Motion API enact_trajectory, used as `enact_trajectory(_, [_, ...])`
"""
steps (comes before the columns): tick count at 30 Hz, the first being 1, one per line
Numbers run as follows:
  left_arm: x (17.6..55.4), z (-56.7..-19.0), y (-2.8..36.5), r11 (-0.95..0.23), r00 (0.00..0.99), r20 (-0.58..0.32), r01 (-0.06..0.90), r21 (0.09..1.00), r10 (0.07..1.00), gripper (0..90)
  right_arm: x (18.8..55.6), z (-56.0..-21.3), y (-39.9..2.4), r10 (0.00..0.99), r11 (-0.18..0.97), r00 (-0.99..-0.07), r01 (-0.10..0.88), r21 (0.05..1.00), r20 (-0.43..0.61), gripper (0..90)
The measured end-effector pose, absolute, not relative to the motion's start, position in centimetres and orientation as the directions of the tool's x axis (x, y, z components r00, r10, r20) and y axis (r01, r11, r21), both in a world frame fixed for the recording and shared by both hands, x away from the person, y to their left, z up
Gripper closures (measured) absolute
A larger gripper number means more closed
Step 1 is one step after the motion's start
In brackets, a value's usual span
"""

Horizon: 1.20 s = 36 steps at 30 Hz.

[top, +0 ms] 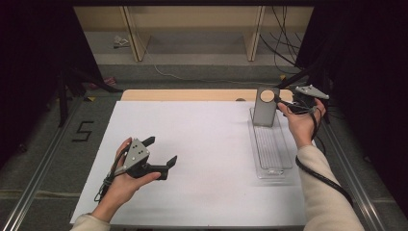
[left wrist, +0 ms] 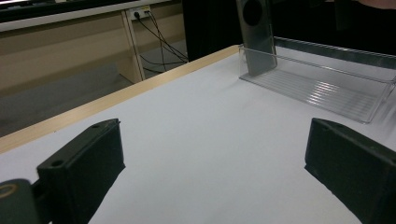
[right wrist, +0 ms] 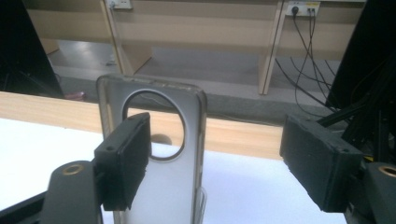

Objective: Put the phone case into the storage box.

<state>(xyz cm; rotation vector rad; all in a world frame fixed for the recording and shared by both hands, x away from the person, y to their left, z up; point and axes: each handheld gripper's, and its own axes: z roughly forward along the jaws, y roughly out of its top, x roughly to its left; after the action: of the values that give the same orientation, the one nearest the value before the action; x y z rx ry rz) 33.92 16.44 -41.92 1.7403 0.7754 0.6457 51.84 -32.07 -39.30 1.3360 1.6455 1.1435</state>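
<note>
In the high view the grey translucent phone case with a round cutout (top: 266,107) stands upright at the far end of the clear plastic tray (top: 272,149), the right hand-held gripper (top: 288,103) just beside it — the left hand-held gripper (top: 159,154) lies well apart on the white worktop (top: 211,159), released. The left gripper view sets the case's long axis vertical. In the right gripper view the case stands between the spread jaws near the left one, unpressed — released.

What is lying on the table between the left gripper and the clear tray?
Nothing: in the high view, only bare white table lies between the left gripper and the clear tray.
</note>
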Motion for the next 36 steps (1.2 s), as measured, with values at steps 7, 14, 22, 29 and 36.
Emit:
enact_trajectory(7, [33.9,-41.9,16.5,-0.215,0.64,0.043,0.193,0.957,0.767,5.2,51.3,-39.4,-31.6,0.972,0.083,-0.234,0.347,0.934,0.001,23.2])
enact_trajectory(14, [33.9,-41.9,16.6,-0.215,0.64,0.043,0.194,0.957,0.767,5.1,50.6,-39.2,-31.1,0.968,0.093,-0.252,0.341,0.936,-0.004,21.7])
enact_trajectory(22, [33.9,-42.0,16.6,-0.22,0.64,0.043,0.199,0.955,0.767,4.0,49.6,-39.0,-30.6,0.957,0.106,-0.292,0.332,0.937,-0.004,18.5])
enact_trajectory(29, [33.9,-41.9,16.6,-0.226,0.638,0.048,0.2,0.954,0.768,2.1,48.7,-39.2,-30.6,0.954,0.103,-0.301,0.333,0.937,0.001,17.0])
enact_trajectory(36, [33.9,-41.8,16.6,-0.222,0.634,0.05,0.195,0.955,0.771,0.0,47.9,-39.2,-30.4,0.947,0.097,-0.321,0.335,0.937,0.017,16.7])
